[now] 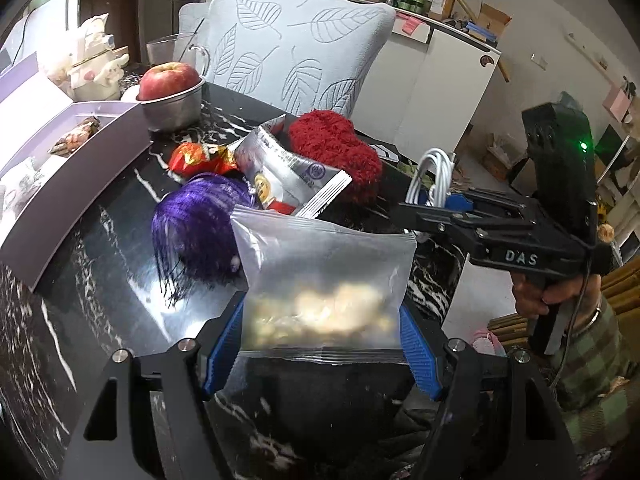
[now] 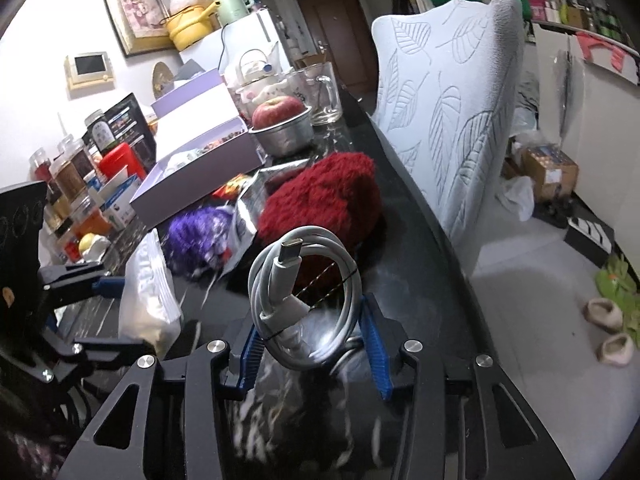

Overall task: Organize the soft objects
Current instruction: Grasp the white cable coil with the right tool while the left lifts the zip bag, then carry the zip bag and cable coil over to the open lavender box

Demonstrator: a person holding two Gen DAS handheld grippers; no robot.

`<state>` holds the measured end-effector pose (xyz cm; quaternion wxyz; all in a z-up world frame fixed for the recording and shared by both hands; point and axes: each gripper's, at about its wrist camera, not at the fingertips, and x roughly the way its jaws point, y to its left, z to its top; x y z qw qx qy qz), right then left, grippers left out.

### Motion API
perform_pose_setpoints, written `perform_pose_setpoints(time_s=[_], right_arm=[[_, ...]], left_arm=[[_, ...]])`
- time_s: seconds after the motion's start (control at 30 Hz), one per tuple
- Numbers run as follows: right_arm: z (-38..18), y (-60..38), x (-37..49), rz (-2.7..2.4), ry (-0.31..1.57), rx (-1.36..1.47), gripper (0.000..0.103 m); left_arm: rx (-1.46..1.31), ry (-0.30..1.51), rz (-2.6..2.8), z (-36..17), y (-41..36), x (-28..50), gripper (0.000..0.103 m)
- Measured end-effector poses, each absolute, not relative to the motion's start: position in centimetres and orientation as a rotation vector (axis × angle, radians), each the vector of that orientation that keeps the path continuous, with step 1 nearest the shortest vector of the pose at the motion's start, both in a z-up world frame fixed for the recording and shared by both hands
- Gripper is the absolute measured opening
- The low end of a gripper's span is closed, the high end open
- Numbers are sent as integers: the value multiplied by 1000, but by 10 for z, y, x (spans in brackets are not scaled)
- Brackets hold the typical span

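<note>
Blue-padded fingers (image 1: 224, 344) of the left gripper (image 1: 320, 344) clamp a clear zip bag (image 1: 324, 280) above the black marble table (image 1: 100, 240), just before a purple tassel (image 1: 192, 232) and red fuzzy heart (image 1: 336, 152). From the right wrist, the right gripper (image 2: 312, 344) pinches a coiled white cable (image 2: 300, 292), raised before that heart.

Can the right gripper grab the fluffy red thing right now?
Probably not yet. The right gripper is already shut on the coiled white cable, so it has no free jaws. The fluffy red thing lies just ahead on the black table with nothing between, so it could after letting go.
</note>
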<state>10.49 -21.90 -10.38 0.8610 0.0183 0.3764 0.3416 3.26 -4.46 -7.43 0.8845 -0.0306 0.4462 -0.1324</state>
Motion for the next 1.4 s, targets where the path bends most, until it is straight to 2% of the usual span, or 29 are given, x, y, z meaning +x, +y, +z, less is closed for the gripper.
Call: perform_pose_setpoints(time_s=[0.63, 0.7, 0.77, 1.03, 1.13, 1.2, 1.27, 1.37, 1.4], right_arm=[[-106, -169, 61, 788, 805, 32, 42], [-105, -160, 58, 804, 803, 24, 38], [-104, -153, 57, 813, 799, 14, 28], [-109, -140, 57, 779, 812, -26, 28], [-108, -141, 55, 775, 807, -24, 23], [-108, -141, 54, 763, 807, -26, 14], [-107, -143, 55, 760, 810, -13, 11], [-105, -144, 54, 769, 806, 4, 11], [-104, -143, 53, 765, 802, -2, 11]], left_arm=[[-101, 970, -94, -81, 16, -8, 72], [-101, 979, -70, -85, 23, -10, 72], [-107, 992, -58, -89, 28, -9, 72], [-55, 1002, -22, -98, 31, 4, 73], [-19, 1002, -4, -102, 29, 10, 81], [-26, 1002, 2, -105, 32, 14, 91], [-29, 999, 3, -107, 34, 19, 96], [-25, 969, -4, -109, 35, 21, 93], [-24, 958, -3, -108, 35, 21, 77]])
